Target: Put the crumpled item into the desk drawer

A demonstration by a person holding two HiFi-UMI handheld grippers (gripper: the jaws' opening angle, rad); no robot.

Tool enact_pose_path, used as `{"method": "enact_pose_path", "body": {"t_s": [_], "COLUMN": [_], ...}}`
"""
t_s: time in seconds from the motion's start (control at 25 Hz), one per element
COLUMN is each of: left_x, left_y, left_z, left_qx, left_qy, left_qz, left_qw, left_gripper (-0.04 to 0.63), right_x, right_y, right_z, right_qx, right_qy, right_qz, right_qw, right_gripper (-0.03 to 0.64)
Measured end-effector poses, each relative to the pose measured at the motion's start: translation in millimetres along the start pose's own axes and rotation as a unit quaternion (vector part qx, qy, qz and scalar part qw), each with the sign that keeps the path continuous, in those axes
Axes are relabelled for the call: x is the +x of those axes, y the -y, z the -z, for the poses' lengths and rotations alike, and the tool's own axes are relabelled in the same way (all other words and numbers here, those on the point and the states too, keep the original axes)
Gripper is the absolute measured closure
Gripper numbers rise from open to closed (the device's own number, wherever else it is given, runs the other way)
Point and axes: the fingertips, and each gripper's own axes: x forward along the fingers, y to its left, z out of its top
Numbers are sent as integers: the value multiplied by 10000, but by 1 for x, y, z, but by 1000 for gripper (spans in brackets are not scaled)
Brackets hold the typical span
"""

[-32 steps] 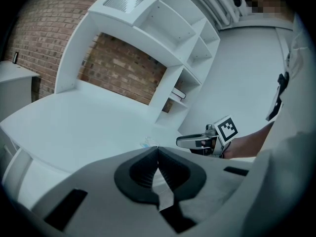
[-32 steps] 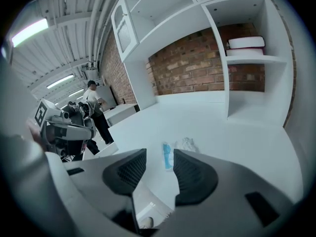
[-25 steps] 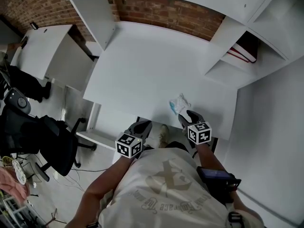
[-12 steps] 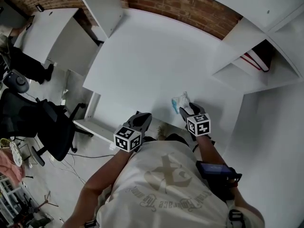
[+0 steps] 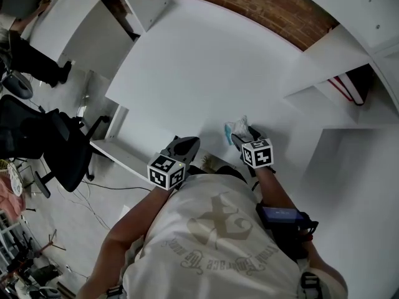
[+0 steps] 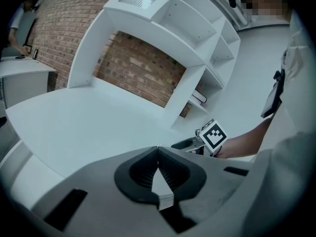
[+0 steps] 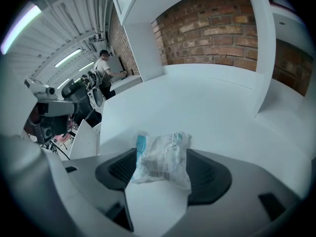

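White-and-blue crumpled plastic wrapper (image 7: 163, 163) sits low in the frame between the spread jaws of the right gripper (image 7: 161, 154), which have just been opening. Squeeze its middle softly. Left gripper (image 6: 158, 151) is pressed together.

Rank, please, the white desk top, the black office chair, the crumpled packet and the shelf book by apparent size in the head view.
1. white desk top
2. black office chair
3. crumpled packet and shelf book: they look about alike, and the shelf hides part of the book, so I leave them unranked.
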Motion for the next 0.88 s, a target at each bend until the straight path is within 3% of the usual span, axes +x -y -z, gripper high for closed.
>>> {"method": "enact_pose_path", "body": {"t_s": [0.28, 0.52, 0.88], "left_x": [4, -2, -12], "left_y": [-5, -5, -6], "left_z": [-1, 1, 2], "left_qx": [-75, -62, -76], "left_qy": [-2, -96, -112], "left_qz": [-147, -183, -277], "left_qw": [9999, 9998, 9995], "left_gripper": [574, 574, 574], "right_x": [14, 17, 15], "right_y": [3, -3, -10], "right_z": [10, 8, 1], "right_qx": [-434, -545, -612], "right_qy": [-419, -422, -385], "right_qz": [88, 80, -144], "right_qw": [9981, 9976, 9973], "right_gripper": [308, 313, 392]}}
